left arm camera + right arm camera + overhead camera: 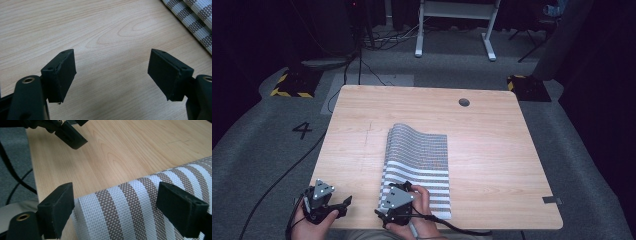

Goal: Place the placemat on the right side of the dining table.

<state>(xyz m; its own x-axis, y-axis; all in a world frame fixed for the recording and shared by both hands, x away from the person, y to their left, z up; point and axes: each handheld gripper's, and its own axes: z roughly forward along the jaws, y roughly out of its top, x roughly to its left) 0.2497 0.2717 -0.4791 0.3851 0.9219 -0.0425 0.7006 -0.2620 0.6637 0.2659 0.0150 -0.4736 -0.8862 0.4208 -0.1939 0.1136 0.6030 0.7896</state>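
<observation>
A striped woven mat [417,160], brown and white, lies near the middle of the wooden worktop [492,150], reaching to its near edge, and seems folded over on itself along its left side, though that is hard to make out from above. The right gripper [120,207] hovers over the mat's near-left corner, its fingers [58,207] spread wide and gripping nothing. The left gripper [112,72] sits just left of the mat over bare wood, fingers [61,72] likewise wide apart and empty
</observation>
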